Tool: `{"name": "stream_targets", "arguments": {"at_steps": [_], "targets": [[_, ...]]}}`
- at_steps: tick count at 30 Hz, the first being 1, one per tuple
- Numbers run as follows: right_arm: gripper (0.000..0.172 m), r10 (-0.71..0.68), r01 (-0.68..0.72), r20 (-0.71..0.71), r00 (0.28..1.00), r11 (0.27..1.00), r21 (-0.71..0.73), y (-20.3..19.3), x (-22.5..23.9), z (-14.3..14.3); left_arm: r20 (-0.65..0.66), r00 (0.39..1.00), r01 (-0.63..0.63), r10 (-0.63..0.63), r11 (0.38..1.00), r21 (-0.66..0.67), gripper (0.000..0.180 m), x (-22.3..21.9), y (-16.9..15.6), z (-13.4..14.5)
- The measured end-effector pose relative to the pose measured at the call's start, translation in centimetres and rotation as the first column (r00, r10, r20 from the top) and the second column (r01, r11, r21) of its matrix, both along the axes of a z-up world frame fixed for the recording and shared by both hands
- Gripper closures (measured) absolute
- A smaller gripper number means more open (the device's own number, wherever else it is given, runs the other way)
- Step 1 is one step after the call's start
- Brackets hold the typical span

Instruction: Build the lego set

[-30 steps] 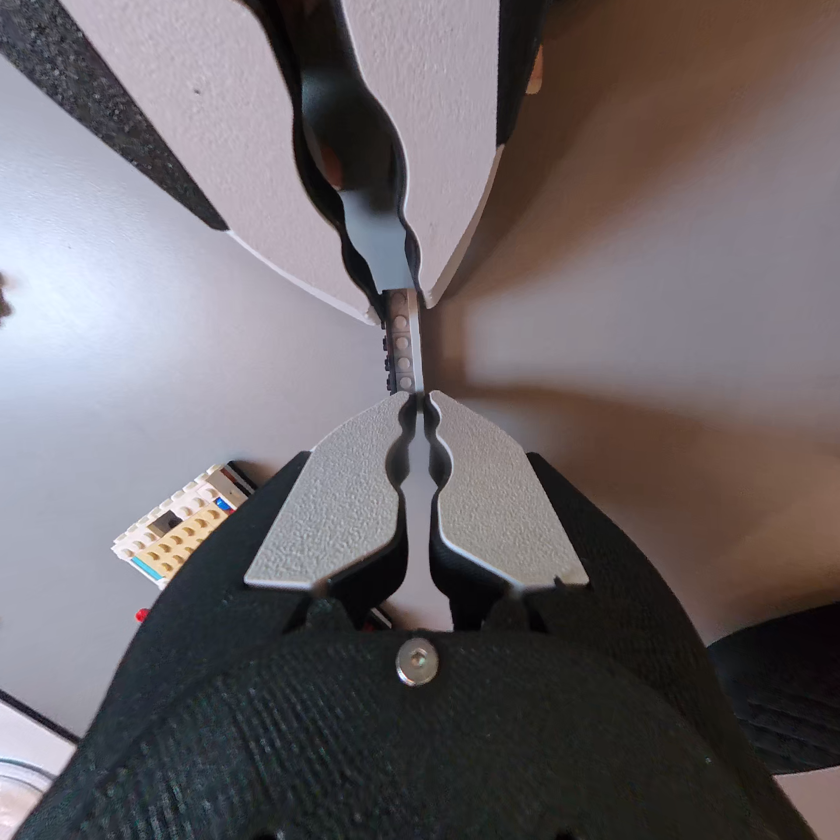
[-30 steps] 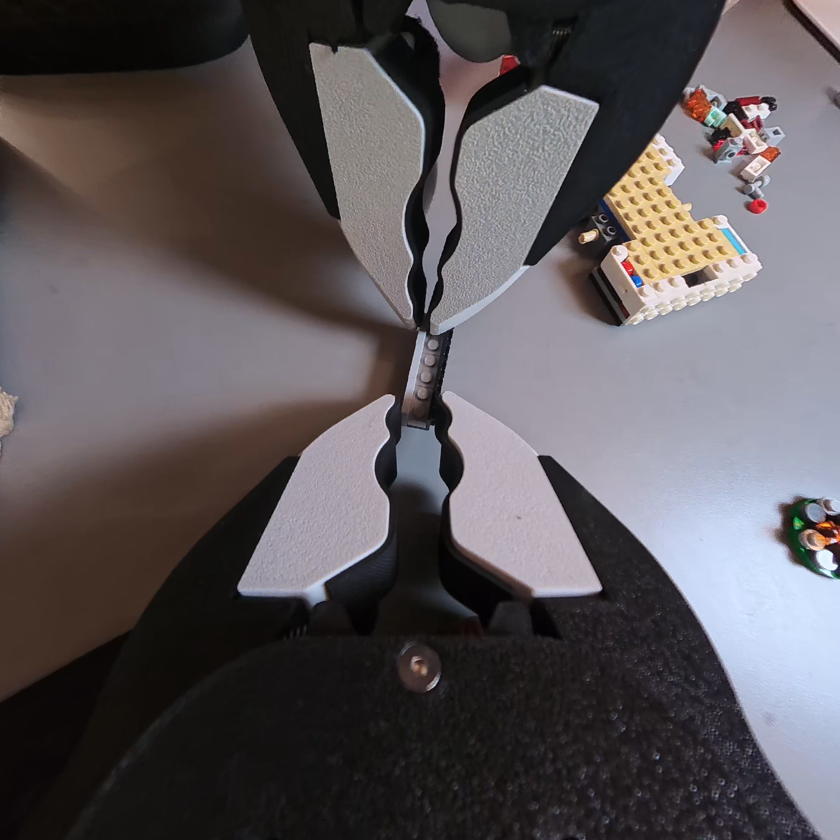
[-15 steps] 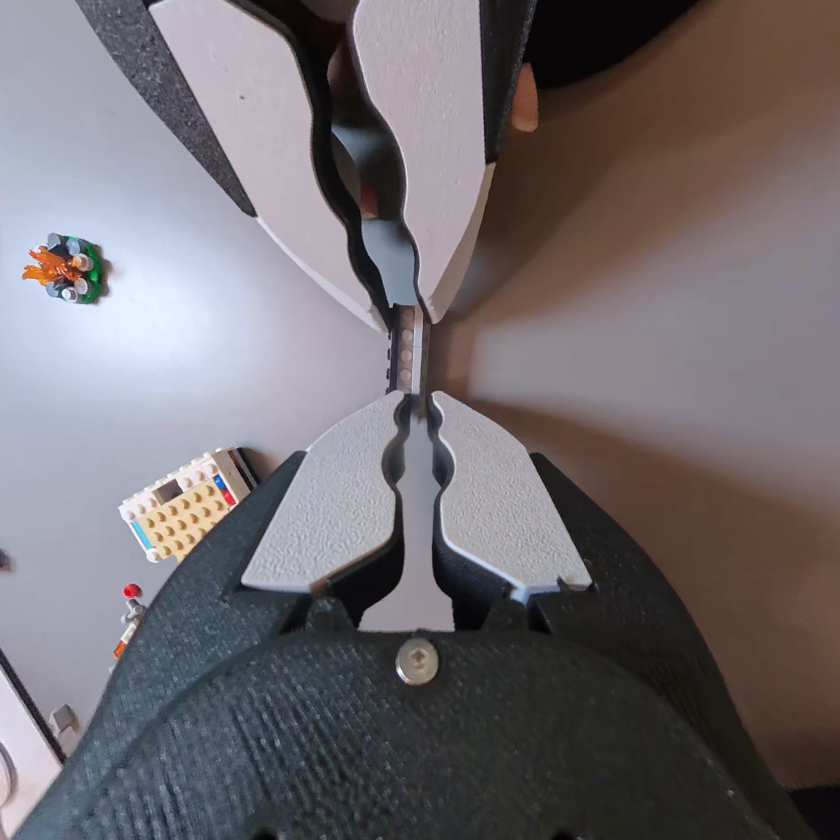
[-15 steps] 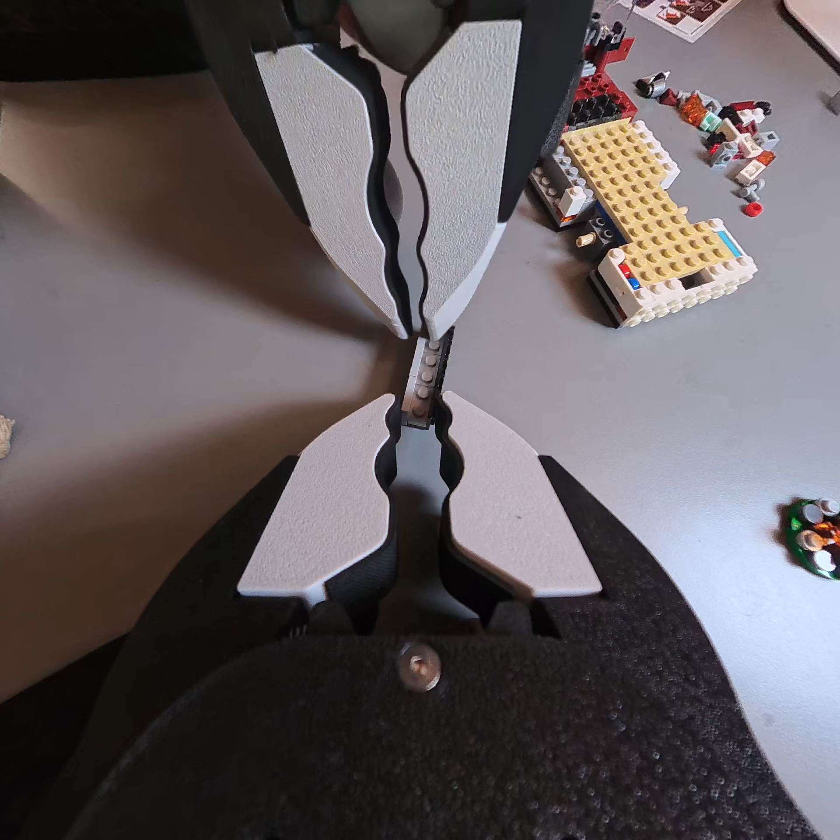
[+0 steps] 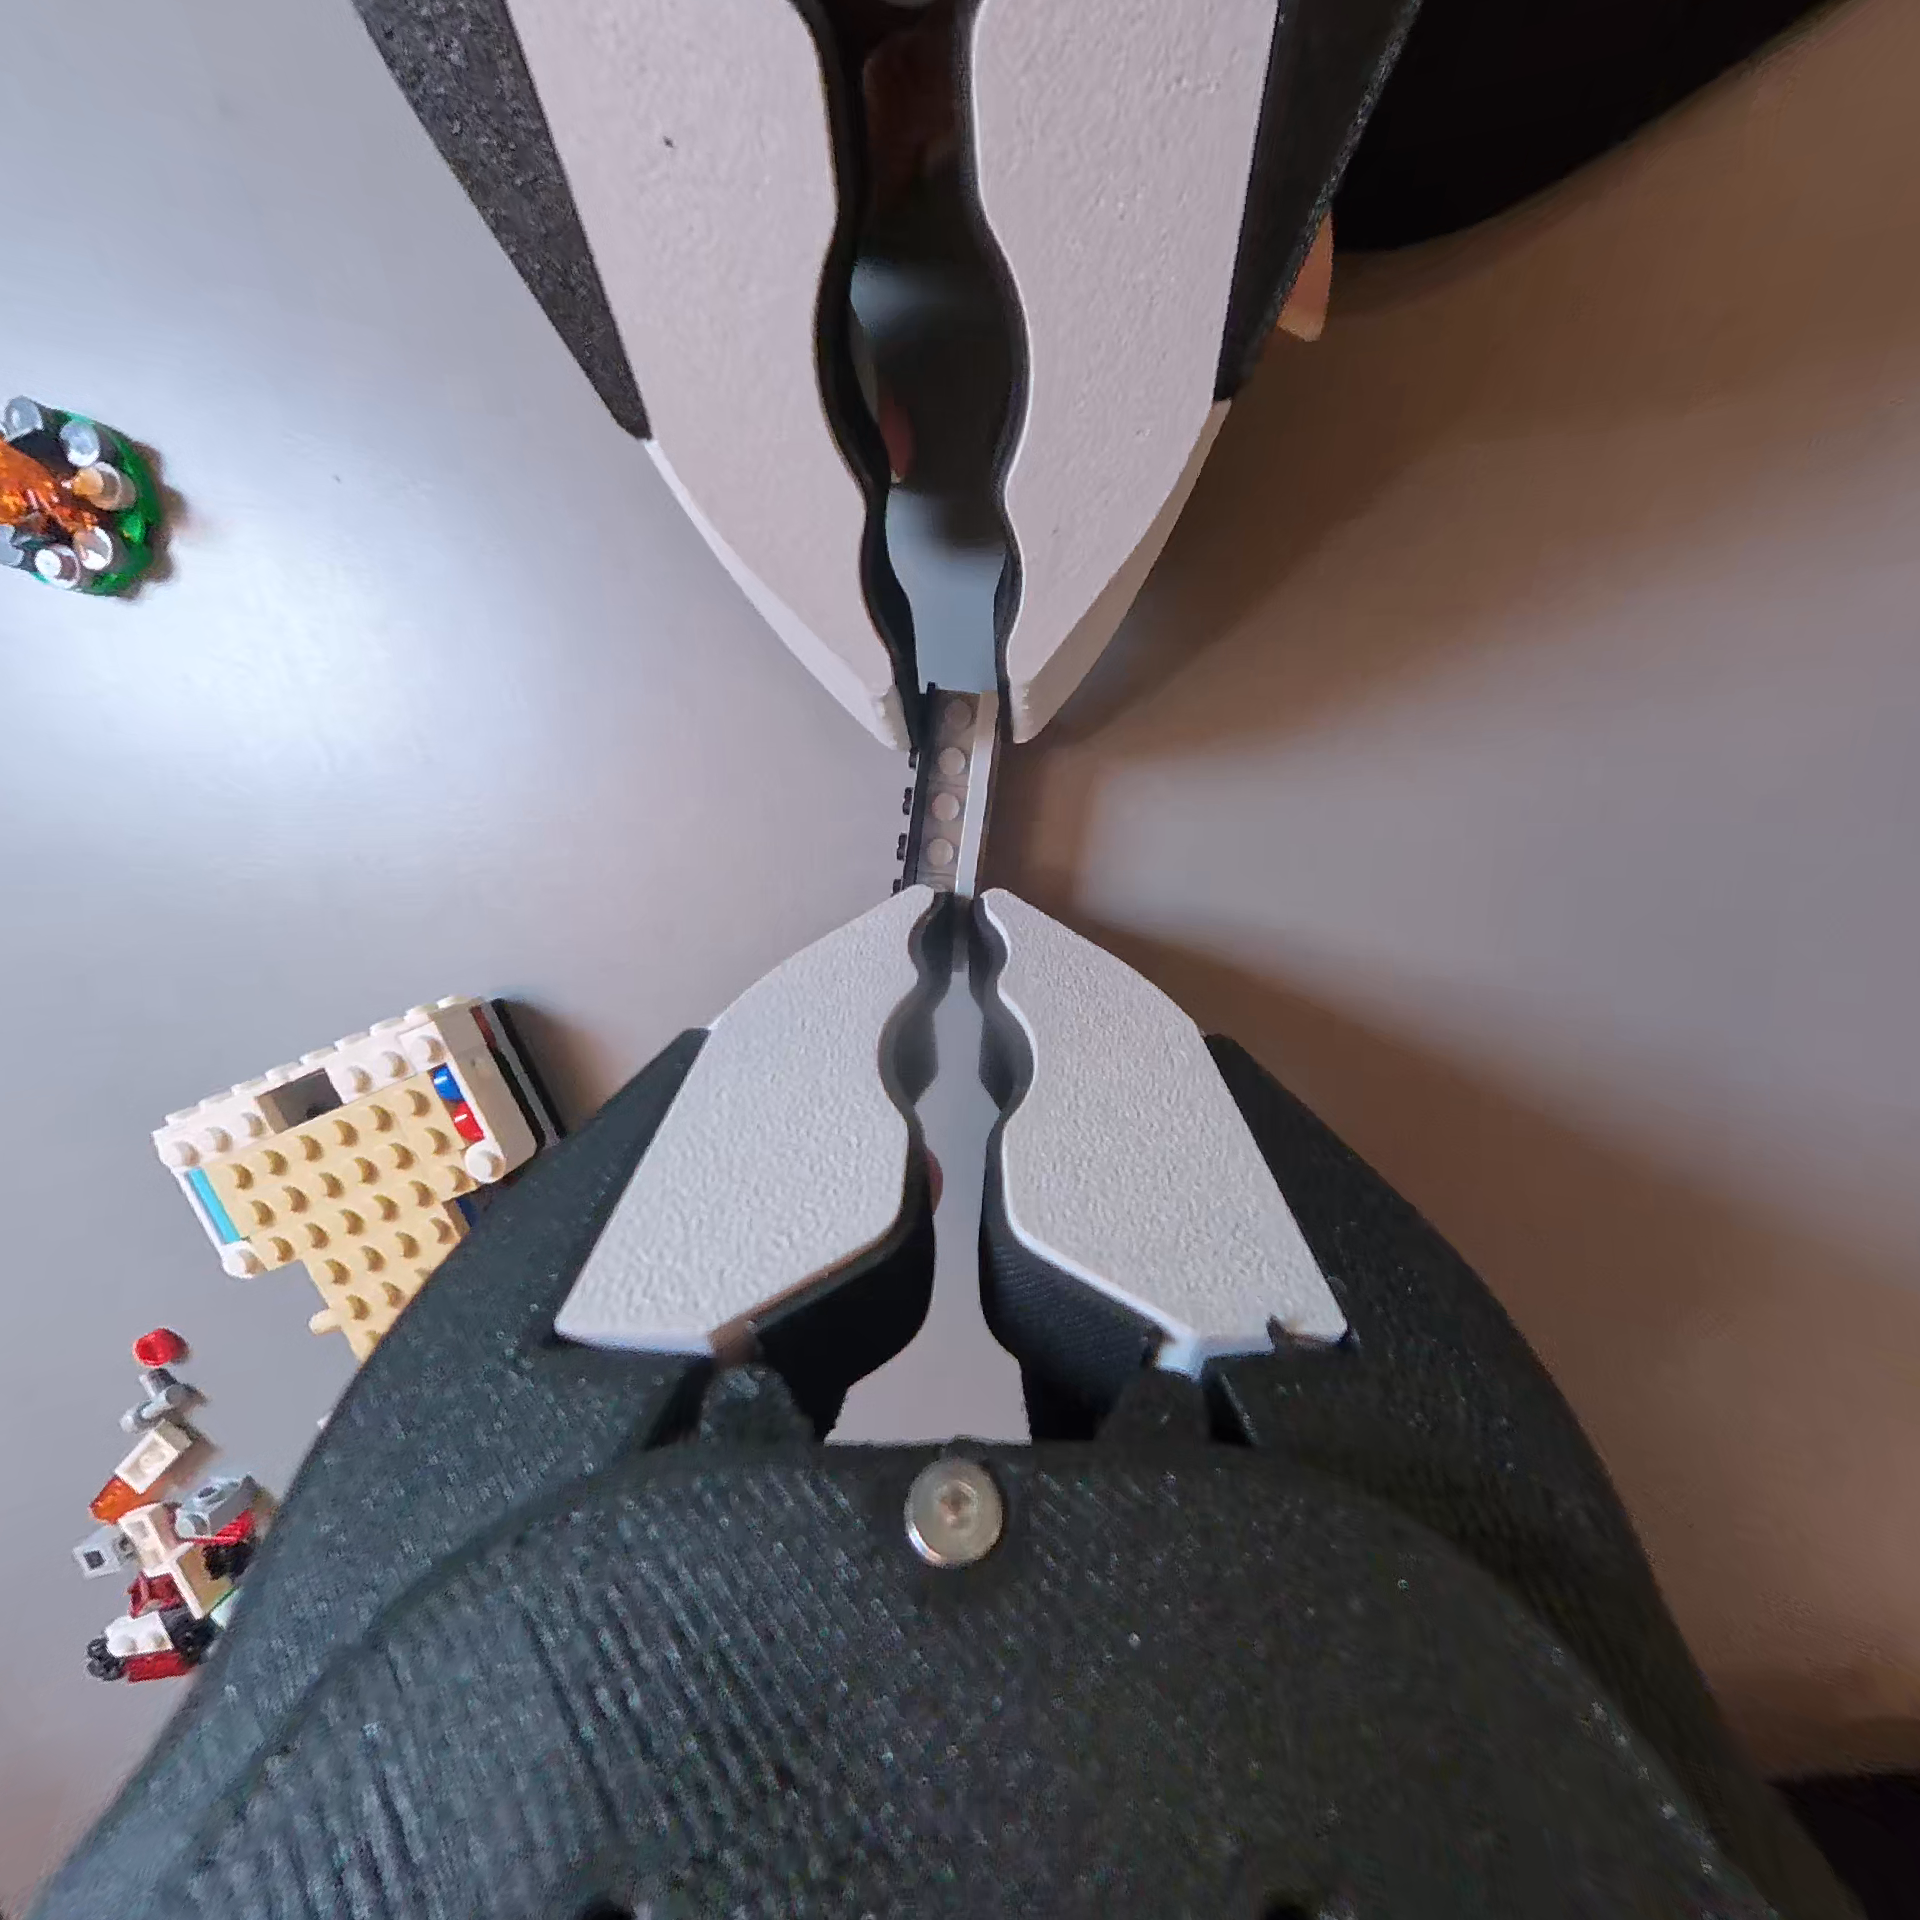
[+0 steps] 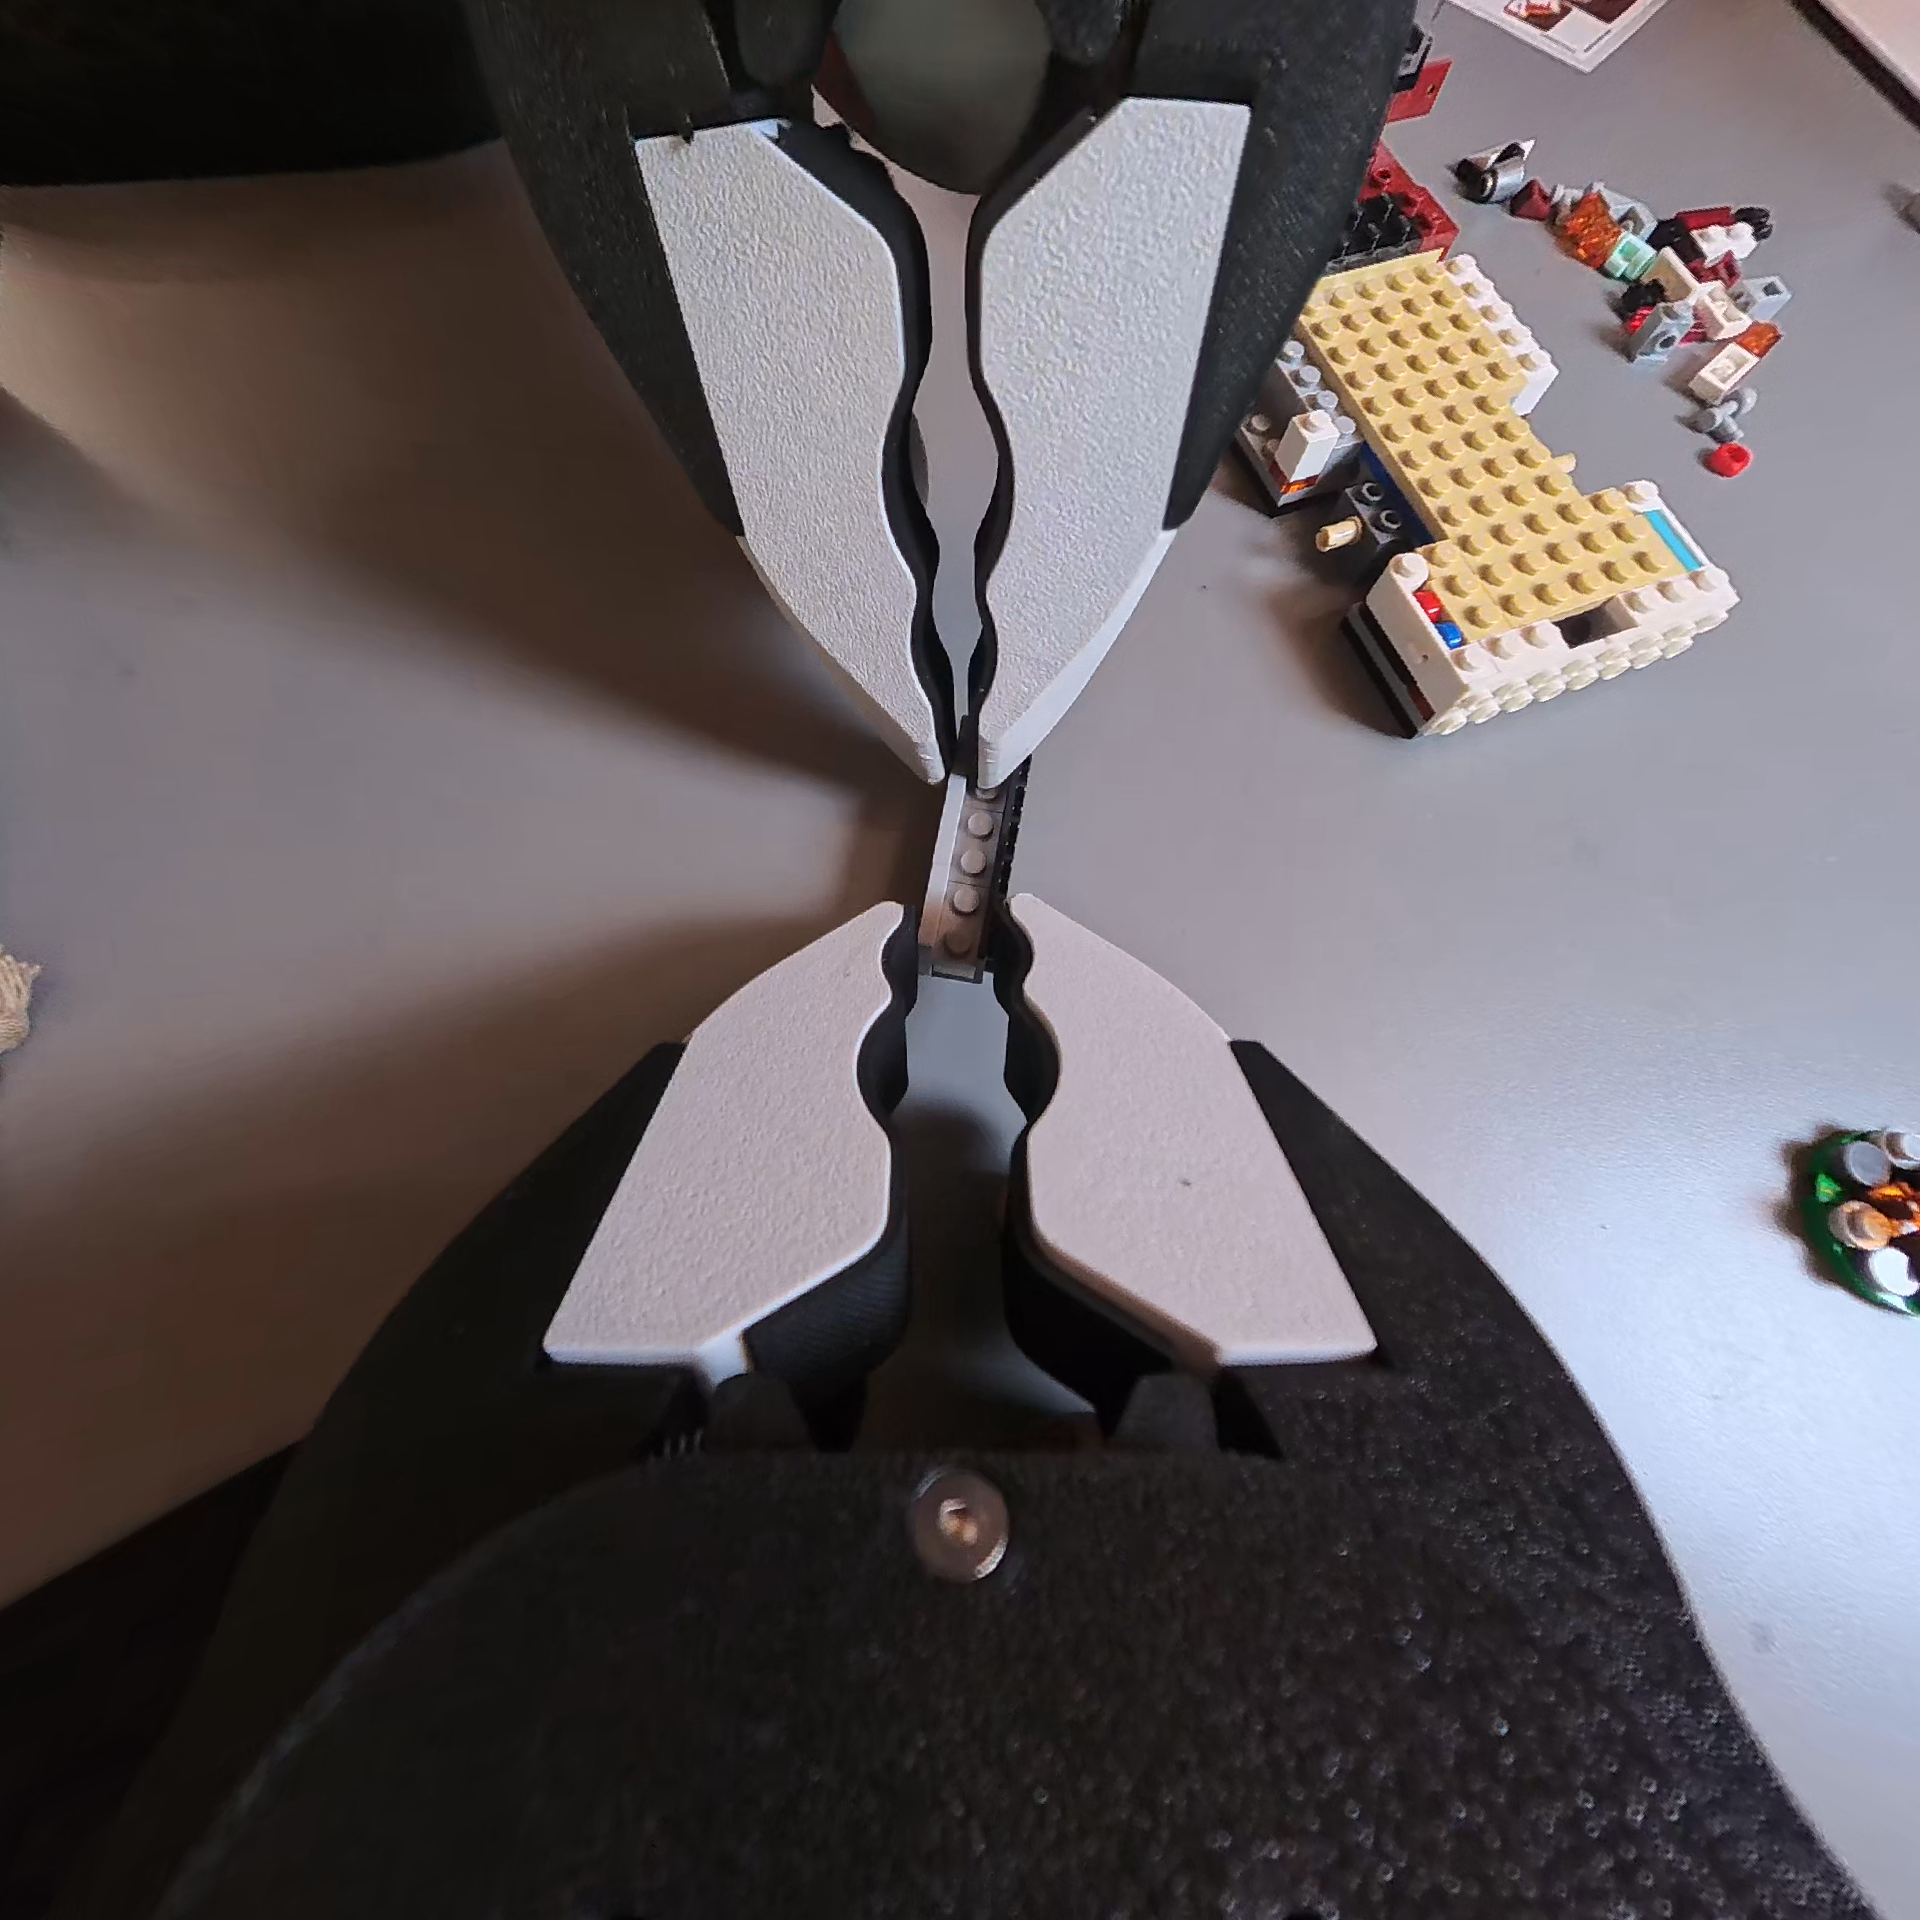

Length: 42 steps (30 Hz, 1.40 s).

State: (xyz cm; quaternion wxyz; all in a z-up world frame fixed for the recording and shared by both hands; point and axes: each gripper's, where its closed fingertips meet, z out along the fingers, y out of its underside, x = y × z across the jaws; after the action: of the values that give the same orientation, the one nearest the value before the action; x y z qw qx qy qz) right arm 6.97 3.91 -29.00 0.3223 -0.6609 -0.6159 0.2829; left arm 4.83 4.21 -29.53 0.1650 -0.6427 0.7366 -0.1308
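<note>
bridging my two grippers is a narrow grey studded brick strip (image 6: 964,883) with a black strip on its side, held off the grey table (image 6: 1351,987). my right gripper (image 6: 961,940) is clenched on its near end, pads pressing both sides. my left gripper (image 5: 951,909), at twelve o'clock from it, pinches the far end. at two o'clock lies a tan-and-white brick build (image 6: 1496,520), with loose small bricks (image 6: 1662,281) beyond.

Grey tabletop (image 6: 1455,987), soft shadows
</note>
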Motion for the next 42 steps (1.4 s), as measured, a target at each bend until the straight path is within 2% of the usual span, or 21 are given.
{"name": "stream_targets", "arguments": {"at_steps": [6,10,12,15,17,20,22,24,25,28,29,35,38,40,42], "targets": [[0.158,-0.004,0.004,-0.001,1.000,1.000,-0.004,0.0,0.0,0.0,0.007,1.000,-0.019,0.019,1.000,-0.020,0.176,0.1,0.0,0.0],[0.157,-0.001,0.001,-0.002,1.000,1.000,0.003,0.0,0.0,0.1,0.048,0.999,-0.012,0.010,0.999,0.050,0.177,0.1,-0.2,0.1],[0.157,0.000,0.000,-0.001,1.000,1.000,0.006,0.0,-0.1,0.1,0.104,0.994,-0.037,0.036,0.999,0.014,0.159,0.0,-1.0,0.8],[0.152,0.000,0.000,0.005,1.000,1.000,-0.003,0.0,-0.1,0.1,0.278,0.948,-0.142,0.152,0.988,-0.055,0.154,-0.5,-1.5,2.6],[0.150,0.004,-0.003,0.027,1.000,1.000,-0.008,-0.1,-0.1,0.0,0.355,0.908,-0.216,0.223,0.975,-0.059,0.151,-1.4,-1.4,2.3],[0.151,-0.001,0.001,0.077,0.997,1.000,0.003,0.0,-0.4,-0.3,0.403,0.863,-0.296,0.304,0.951,-0.083,0.149,-2.4,-1.0,0.9],[0.157,-0.006,-0.001,0.094,0.996,0.997,0.076,0.4,-1.0,-0.3,0.417,0.852,-0.305,0.317,0.947,-0.097,0.146,-2.4,-0.8,0.6],[0.157,0.046,-0.047,0.012,0.999,0.976,0.212,0.4,-2.1,0.8,0.424,0.863,-0.293,0.277,0.956,-0.027,0.140,-2.6,0.1,0.7],[0.157,0.062,-0.049,-0.038,0.997,0.961,0.273,0.4,-2.6,1.6,0.459,0.856,-0.271,0.237,0.963,0.009,0.144,-2.6,0.2,1.5],[0.157,0.107,-0.038,-0.135,0.985,0.899,0.437,0.6,-3.6,4.7,0.559,0.825,-0.216,0.084,0.961,0.174,0.164,-2.7,0.3,5.5],[0.157,0.119,-0.031,-0.159,0.980,0.881,0.472,0.7,-3.8,5.9,0.566,0.824,-0.201,0.033,0.950,0.237,0.164,-2.9,0.3,6.8],[0.157,0.238,-0.015,-0.252,0.938,0.754,0.657,0.2,-5.4,13.5,0.556,0.810,-0.180,-0.186,0.824,0.537,0.165,-4.5,-0.2,14.2],[0.153,0.297,-0.020,-0.274,0.915,0.710,0.704,-1.0,-6.6,16.3,0.559,0.788,-0.191,-0.259,0.761,0.621,0.165,-5.5,-1.1,17.0],[0.148,0.321,-0.030,-0.269,0.908,0.691,0.723,-1.7,-7.5,17.4,0.566,0.772,-0.190,-0.290,0.744,0.641,0.165,-5.8,-2.1,18.1],[0.156,0.363,-0.038,-0.275,0.890,0.662,0.749,-2.7,-8.3,18.5,0.558,0.766,-0.192,-0.320,0.715,0.672,0.165,-6.0,-2.8,19.0]]}}
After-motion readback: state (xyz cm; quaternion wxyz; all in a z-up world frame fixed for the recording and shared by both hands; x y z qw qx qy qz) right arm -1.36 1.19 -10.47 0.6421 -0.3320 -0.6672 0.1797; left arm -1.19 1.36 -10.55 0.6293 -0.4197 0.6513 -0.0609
